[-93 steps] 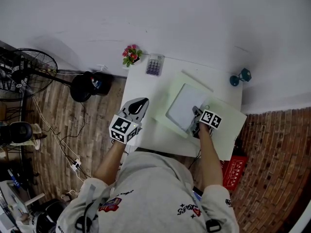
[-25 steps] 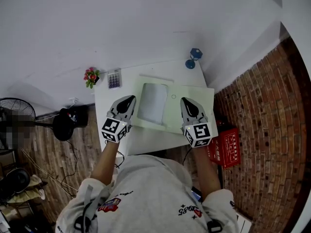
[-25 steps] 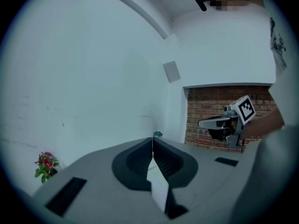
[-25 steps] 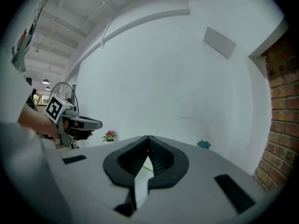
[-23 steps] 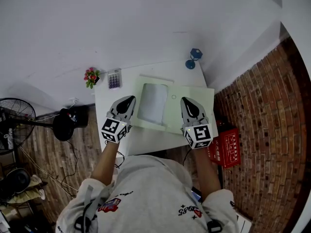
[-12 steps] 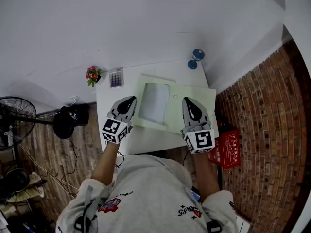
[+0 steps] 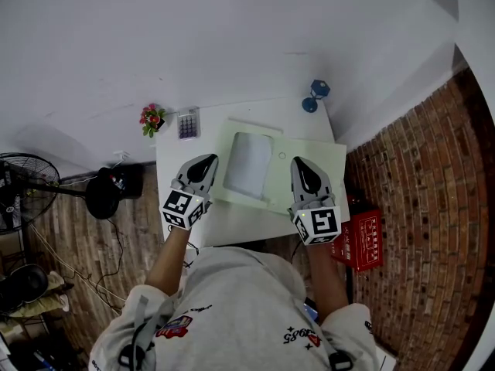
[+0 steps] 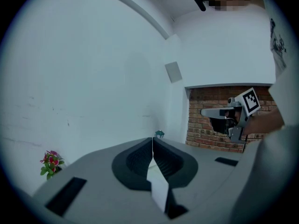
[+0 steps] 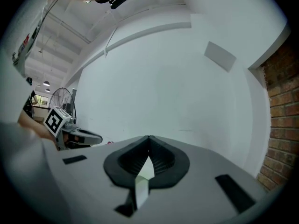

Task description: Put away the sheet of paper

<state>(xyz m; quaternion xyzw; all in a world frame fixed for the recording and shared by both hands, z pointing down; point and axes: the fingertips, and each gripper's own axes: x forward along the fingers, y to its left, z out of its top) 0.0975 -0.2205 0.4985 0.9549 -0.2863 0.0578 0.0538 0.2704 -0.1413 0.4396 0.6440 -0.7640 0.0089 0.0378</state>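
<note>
Two grippers, both clamped shut and holding nothing.

Head view first: a small white table (image 7: pixel 232 226) sits against the white wall. A pale green flat folder (image 7: pixel 277 178) covers most of its middle and right side. The folder's right corner runs out to about the table's right edge, so there's hardly any spare top over there. The white sheet of paper (image 7: pixel 249 165) lies flat on the folder's left half, between the two grippers, and neither one touches it as far as I can see.

The left gripper (image 7: pixel 207 161) is over bare table top just beside the folder's left edge. The right gripper (image 7: pixel 300 163) is over the folder's right part.

Along the back edge there's a little pot of pink flowers (image 7: pixel 152 118), a small grey calculator (image 7: pixel 188 123) and a blue dumbbell-shaped thing (image 7: pixel 315 96), all apart from the paper. Room-wise, a red plastic crate (image 7: pixel 357 240) sits on the brick floor right beside the table's right side. A black fan (image 7: pixel 19 203) is well off to the left on the wood floor.

Left gripper view: the jaws meet tip to tip with nothing between them, pointing at the white wall. The right gripper shows off to the right in front of brick.

Right gripper view: same deal, jaws pressed together and empty. The left gripper is at the left with the fan behind it.
</note>
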